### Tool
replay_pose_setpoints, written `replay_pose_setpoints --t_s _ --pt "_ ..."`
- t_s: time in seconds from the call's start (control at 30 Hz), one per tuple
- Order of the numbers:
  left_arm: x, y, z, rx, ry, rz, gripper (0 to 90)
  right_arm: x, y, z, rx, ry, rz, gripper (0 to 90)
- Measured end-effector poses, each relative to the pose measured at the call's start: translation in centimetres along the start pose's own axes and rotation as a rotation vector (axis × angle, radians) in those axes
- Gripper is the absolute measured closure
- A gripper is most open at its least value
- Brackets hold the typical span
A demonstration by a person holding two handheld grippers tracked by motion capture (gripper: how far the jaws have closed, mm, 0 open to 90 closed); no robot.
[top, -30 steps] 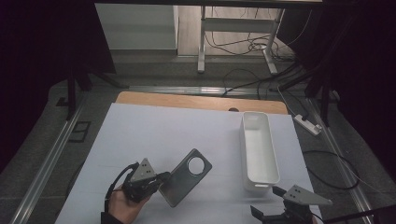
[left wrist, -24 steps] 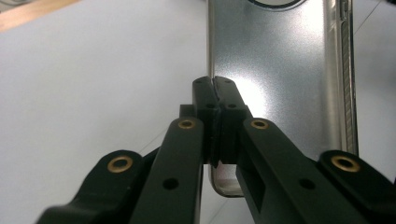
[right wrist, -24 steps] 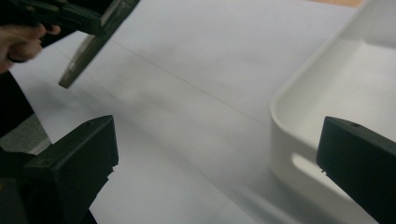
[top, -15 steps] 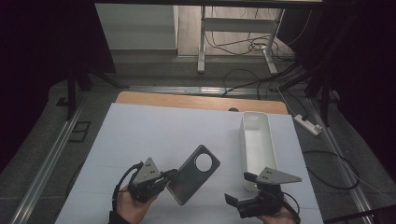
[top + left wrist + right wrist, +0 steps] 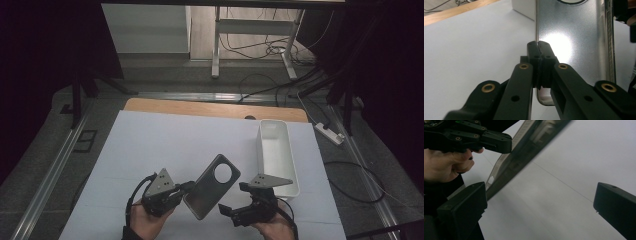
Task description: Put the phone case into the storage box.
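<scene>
left gripper (image 5: 186, 188): jaws pinched on phone case (image 5: 212, 186) edge, held tilted above white table (image 5: 150, 145), probably for a handover
right gripper (image 5: 231, 212): jaws wide apart, just beside case's lower end
bin (image 5: 276, 156): empty, nearby

I see open white sheet (image 5: 165, 145) ahead & left; white bin (image 5: 276, 150) blocks right side; held phone case (image 5: 212, 185) sits btwn grippers.
</scene>
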State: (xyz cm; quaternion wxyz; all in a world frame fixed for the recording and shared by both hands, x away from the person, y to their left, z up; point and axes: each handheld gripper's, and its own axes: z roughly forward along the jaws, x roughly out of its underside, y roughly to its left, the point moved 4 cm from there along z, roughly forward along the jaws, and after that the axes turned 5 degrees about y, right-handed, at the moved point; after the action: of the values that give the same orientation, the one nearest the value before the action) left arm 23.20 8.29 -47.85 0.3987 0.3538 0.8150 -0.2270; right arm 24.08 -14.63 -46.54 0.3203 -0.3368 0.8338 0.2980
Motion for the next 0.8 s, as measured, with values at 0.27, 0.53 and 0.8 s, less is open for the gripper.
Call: replay_pose_setpoints --t_s 0.27,0.53,0.8 --pt "0.0 -0.5 0.5 -0.005 0.006 0.011 89.1 -0.8 1.1 1.8 -0.033 0.021 0.023 0.0" --pt "0.1 -0.6 0.4 -0.017 0.000 0.001 89.1 -1.2 1.1 2.6 -0.006 0.000 0.058 19.3" --pt "0.1 -0.9 0.4 -0.015 -0.003 0.008 89.1 -1.4 0.7 2.7 -0.114 -0.035 0.169 61.2"
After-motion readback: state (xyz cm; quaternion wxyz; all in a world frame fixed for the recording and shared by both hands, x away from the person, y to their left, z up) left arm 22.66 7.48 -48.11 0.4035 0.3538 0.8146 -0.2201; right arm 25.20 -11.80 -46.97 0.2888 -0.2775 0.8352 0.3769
